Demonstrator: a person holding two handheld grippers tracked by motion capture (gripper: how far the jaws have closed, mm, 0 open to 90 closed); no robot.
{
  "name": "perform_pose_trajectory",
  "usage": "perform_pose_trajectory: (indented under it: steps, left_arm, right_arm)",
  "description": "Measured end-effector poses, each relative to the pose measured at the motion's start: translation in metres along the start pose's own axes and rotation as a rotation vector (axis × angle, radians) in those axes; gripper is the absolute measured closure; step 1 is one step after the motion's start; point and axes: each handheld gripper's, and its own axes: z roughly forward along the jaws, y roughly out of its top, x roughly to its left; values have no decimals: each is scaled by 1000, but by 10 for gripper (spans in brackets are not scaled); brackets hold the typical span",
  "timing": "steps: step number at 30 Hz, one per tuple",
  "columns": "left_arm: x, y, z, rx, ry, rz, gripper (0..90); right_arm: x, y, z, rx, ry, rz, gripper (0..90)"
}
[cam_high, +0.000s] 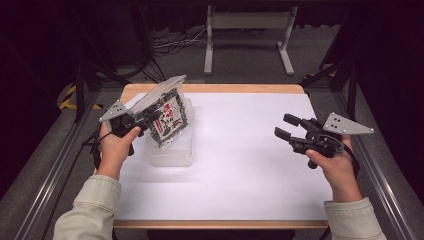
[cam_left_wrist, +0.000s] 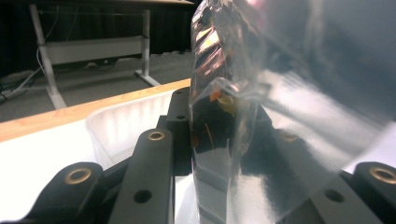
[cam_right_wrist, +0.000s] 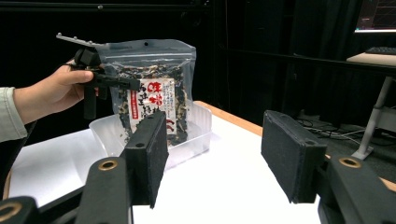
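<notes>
1. The left gripper (cam_high: 150, 119) is clamped on the edge of a clear snack bag (cam_high: 167, 112), holding it upright above, and partly inside, a translucent plastic tub (cam_high: 172, 152) that sits on the white table (cam_high: 240, 170)
2. The grip lies on thin, glossy film at one side of the bag; judged from that, the bag could slide out of the jaws or swing and twist, since its weight hangs off the pinch
3. If it is lowered while tilted, its bottom corner might catch the tub's rim and tip or push the light tub across the table
4. Squeezing harder would likely crush the dry contents
5. The right gripper (cam_high: 290, 127) is released, jaws spread and holding nothing, well apart from the bag; it steadies neither bag nor tub, so any slip would go unchecked
</notes>
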Motion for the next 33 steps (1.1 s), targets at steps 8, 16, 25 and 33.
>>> perform_pose_trajectory:
  steps: [8,16,25,33]
  left_arm:
    - [8,0,-1,4,2,-60,703]
    - [3,5,2,21,40,-33,503]
    - [-4,8,-5,9,88,4,120]
    - [-20,15,-29,-24,97,37,61]
  right_arm:
    - [-1,0,-1,-3,-2,3,420]
    - [-2,-2,-3,4,-6,6,420]
    - [-5,-3,-5,6,-11,16,416]
    - [-6,-6,-4,24,-11,18,410]
